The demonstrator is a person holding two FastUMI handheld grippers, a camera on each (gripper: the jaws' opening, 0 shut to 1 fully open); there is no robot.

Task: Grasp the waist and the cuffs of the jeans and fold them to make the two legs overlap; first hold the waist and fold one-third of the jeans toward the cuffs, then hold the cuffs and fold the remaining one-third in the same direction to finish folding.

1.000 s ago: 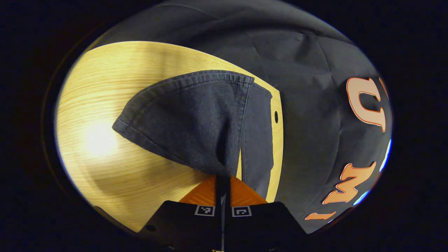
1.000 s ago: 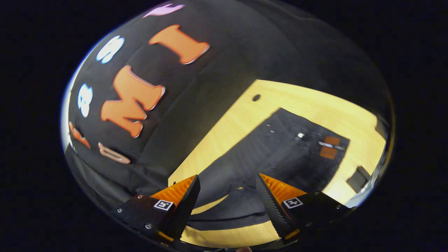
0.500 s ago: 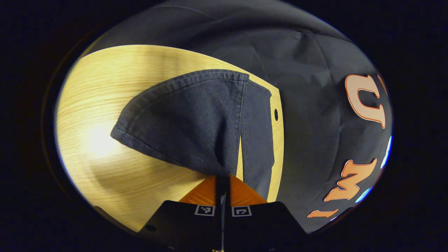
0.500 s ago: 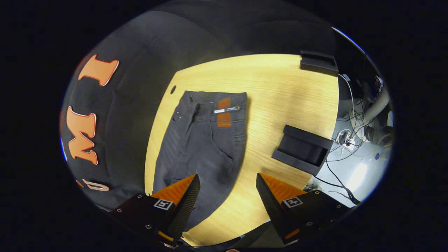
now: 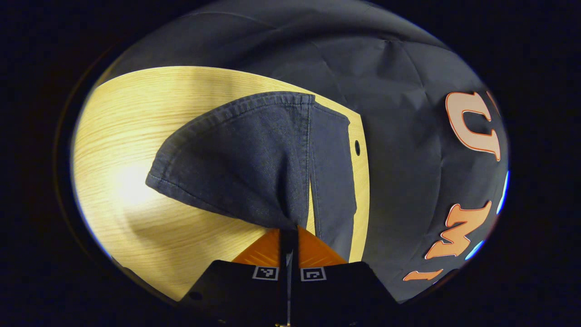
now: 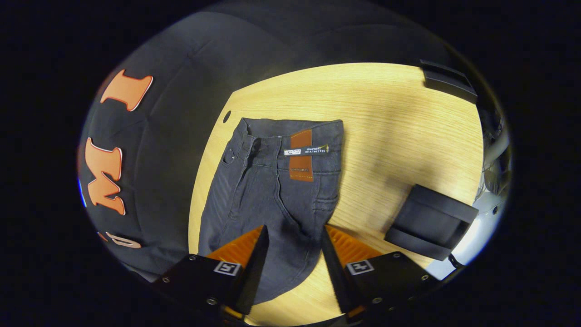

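Dark denim jeans (image 6: 268, 195) lie flat on the wooden table (image 6: 386, 127), waist (image 6: 290, 129) at the far end with a brown patch (image 6: 301, 156) on it. My right gripper (image 6: 292, 252) is open above the seat area, one finger on each side of the cloth; I cannot tell whether it touches. In the left gripper view, my left gripper (image 5: 288, 236) is shut on the edge of one jeans leg (image 5: 245, 168) near its hemmed cuff (image 5: 254, 102), holding it raised off the table (image 5: 136, 136). The other leg (image 5: 333, 177) lies flat beneath, to the right.
Two black trays stand on the table in the right gripper view, one (image 6: 431, 222) near its right edge beside the jeans, one (image 6: 447, 79) at the far corner. A small hole (image 6: 226, 116) marks the table by the waist. The black cloth wall (image 6: 172, 113) runs along the table's left side.
My right gripper has swung from the wall to face the waist, moved in over the seat, and its fingers have narrowed. The left gripper keeps its hold; the leg barely shifts.
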